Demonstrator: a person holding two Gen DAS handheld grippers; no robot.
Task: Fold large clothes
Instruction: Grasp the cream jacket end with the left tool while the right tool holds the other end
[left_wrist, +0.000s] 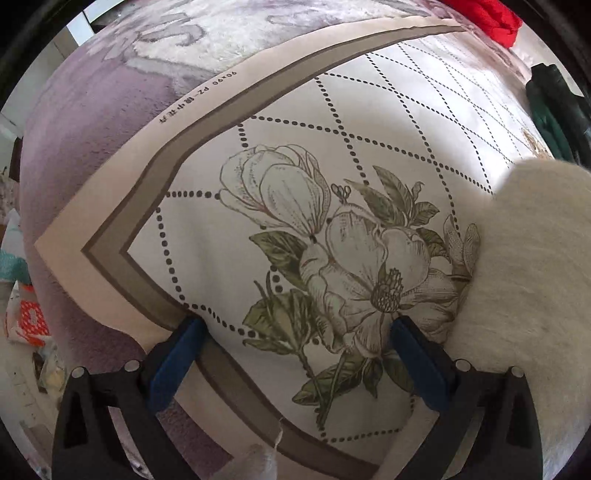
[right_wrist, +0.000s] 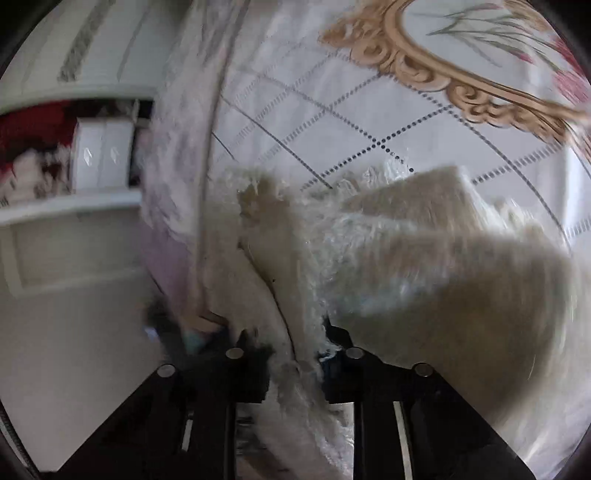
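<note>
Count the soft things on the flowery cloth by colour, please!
Cream fluffy garment: 1
Red cloth: 1
Dark green cloth: 1
Total: 3, lying on or at the far edge of the flowered tablecloth.

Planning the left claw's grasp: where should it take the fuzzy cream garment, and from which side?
Probably the garment's rounded near edge, where it ends over the flower print on the tablecloth. Come from the flower side, low along the cloth: that edge lies free and unobstructed, and the left claw stands open right beside it. The right claw already pinches another fuzzy edge.
</note>
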